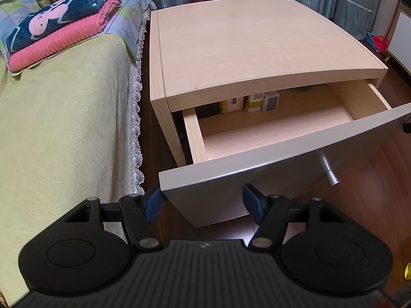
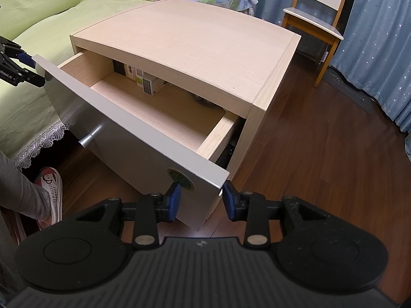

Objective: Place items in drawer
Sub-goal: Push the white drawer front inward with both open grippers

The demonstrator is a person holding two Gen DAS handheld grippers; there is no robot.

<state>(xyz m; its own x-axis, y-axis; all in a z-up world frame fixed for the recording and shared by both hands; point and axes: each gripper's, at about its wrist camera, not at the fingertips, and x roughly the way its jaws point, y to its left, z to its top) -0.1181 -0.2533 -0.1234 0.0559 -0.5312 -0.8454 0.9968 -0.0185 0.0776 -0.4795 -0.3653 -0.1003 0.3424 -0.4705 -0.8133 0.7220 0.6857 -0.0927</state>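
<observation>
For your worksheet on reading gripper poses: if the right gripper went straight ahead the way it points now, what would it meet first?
Most likely the drawer front: its near corner sits between the open fingers of the right gripper. Depth is uncertain.

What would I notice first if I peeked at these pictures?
The open drawer sticking out of the pale wooden nightstand, with small boxes tucked at its back. Then the bright pink and navy folded blankets on the bed to the left, beside the nightstand.
</observation>
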